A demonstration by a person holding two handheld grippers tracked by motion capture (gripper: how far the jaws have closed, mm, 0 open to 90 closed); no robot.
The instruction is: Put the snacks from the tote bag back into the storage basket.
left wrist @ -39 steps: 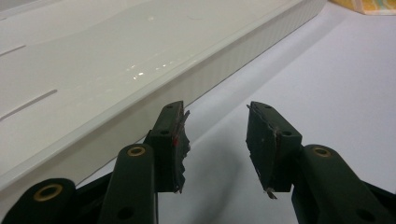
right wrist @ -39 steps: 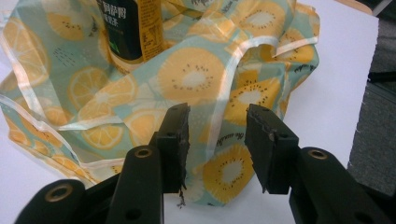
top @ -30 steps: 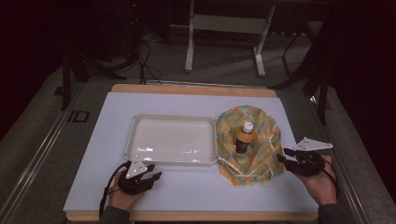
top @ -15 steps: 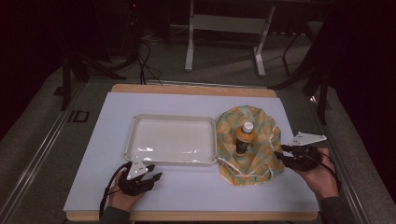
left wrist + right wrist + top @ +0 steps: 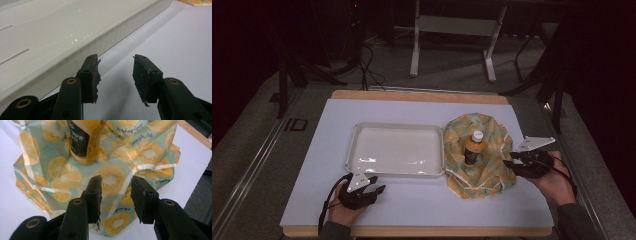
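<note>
Closing on the fruit-print cloth (image 5: 120, 182), the right gripper (image 5: 116, 192) has slid from the table's right edge to the cloth's 3 o'clock hem, fingers apart, likely ready to pinch. On the cloth stands the bottle (image 5: 473, 147). The left gripper (image 5: 116, 75) stays open beside the tray (image 5: 357, 150).

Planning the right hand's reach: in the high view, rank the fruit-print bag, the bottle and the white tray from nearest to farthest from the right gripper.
1. Fruit-print bag: right at the right gripper, just to its left.
2. Bottle: upright on the bag, farther left.
3. White tray: mid-table, beyond the bag's left edge.
</note>
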